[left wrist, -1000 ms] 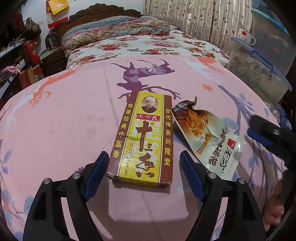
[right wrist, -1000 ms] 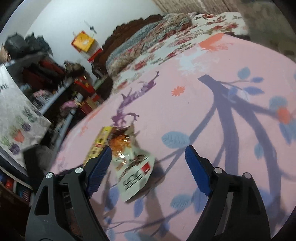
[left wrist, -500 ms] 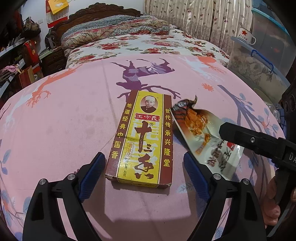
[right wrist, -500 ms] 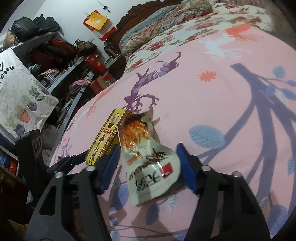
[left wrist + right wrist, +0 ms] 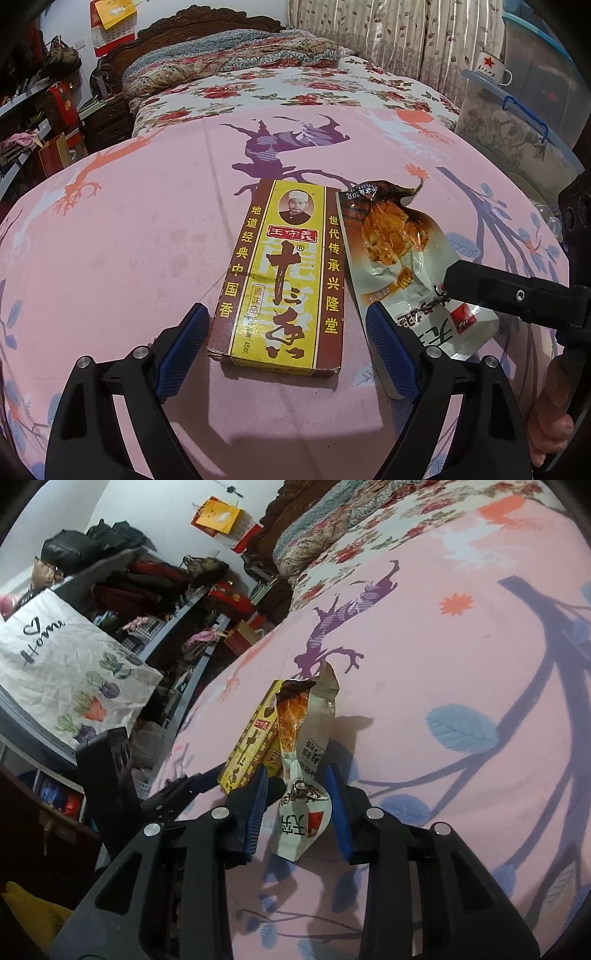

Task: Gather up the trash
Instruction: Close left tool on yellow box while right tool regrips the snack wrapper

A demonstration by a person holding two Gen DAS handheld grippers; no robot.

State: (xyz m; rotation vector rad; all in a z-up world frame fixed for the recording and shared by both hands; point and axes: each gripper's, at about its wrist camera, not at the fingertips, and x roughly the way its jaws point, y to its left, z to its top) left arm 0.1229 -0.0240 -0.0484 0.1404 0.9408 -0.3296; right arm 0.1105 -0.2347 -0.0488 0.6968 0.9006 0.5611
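Right gripper (image 5: 295,805), jaws narrowed around a snack wrapper (image 5: 301,775) for lifting; left gripper (image 5: 284,354), jaws apart, straddles the spice box (image 5: 284,273).

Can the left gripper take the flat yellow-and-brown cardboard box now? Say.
Probably yes: the left gripper is open, a pad on either side of the box's near end, nothing between them.

One box (image 5: 282,273), one wrapper (image 5: 402,258).

Yellow and brown spice box (image 5: 284,277) printed 王守義 on a red label, 十三香 in large black characters, 地道经典中国香 down its left edge, 世代传承兴隆堂 down its right, white bag (image 5: 70,664) far left lettered "Home"
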